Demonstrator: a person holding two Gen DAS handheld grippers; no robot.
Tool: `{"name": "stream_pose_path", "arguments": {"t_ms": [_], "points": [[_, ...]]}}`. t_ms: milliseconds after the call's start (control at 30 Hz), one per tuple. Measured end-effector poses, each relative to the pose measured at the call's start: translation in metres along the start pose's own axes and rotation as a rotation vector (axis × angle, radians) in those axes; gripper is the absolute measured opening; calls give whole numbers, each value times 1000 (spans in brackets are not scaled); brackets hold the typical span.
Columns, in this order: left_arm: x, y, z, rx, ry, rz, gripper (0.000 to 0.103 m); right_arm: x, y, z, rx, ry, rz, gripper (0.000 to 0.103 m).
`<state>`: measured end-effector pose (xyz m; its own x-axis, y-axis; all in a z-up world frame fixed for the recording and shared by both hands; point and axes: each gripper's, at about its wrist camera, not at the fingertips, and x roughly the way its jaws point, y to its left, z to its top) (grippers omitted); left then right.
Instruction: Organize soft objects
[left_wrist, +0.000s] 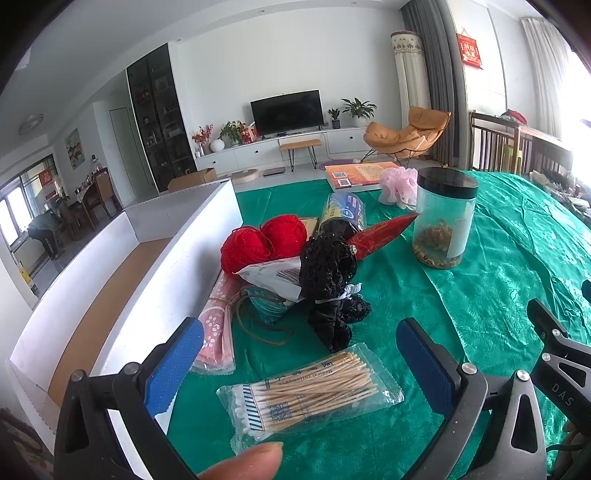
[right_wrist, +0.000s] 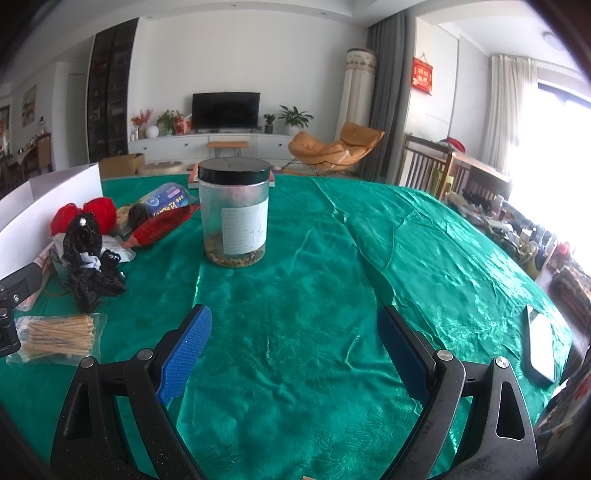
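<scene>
Both tongs are released and hold nothing: the left tongs (left_wrist: 299, 365) hang just above a cotton swab packet (left_wrist: 310, 391) near the worktop's front edge, blue pads spread either side of it, while the right tongs (right_wrist: 295, 354) hover over bare green tablecloth (right_wrist: 332, 277) further right. A fingertip (left_wrist: 247, 461) shows at the bottom of the left wrist view. On the worktop (left_wrist: 498, 295), a white cardboard box (left_wrist: 155, 258) stands open along the left edge. Behind the swabs, against the box wall, sits a pile of soft things: red yarn balls (left_wrist: 264, 242), a black net pouf (left_wrist: 327, 269) over dark cloth, a pink patterned packet (left_wrist: 218, 328) and a white pouch (left_wrist: 273, 275). A clear jar with a black lid (right_wrist: 234, 214) stands upright near the middle, a red foil wrapper (left_wrist: 384, 234) tilted beside it. A pink bath pouf (left_wrist: 399, 186) and an orange book (left_wrist: 362, 175) lie toward the far edge, a phone (right_wrist: 541, 343) at the right edge
</scene>
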<state>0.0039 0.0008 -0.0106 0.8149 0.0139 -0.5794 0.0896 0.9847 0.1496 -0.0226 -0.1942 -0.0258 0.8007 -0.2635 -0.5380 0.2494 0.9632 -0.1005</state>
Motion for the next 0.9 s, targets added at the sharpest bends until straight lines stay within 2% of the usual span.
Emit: {"name": "stream_pose_path", "arguments": {"t_ms": [900], "points": [[7,-3,-1,14,20,4,103,0,2,-2,2,2,0,93]]}}
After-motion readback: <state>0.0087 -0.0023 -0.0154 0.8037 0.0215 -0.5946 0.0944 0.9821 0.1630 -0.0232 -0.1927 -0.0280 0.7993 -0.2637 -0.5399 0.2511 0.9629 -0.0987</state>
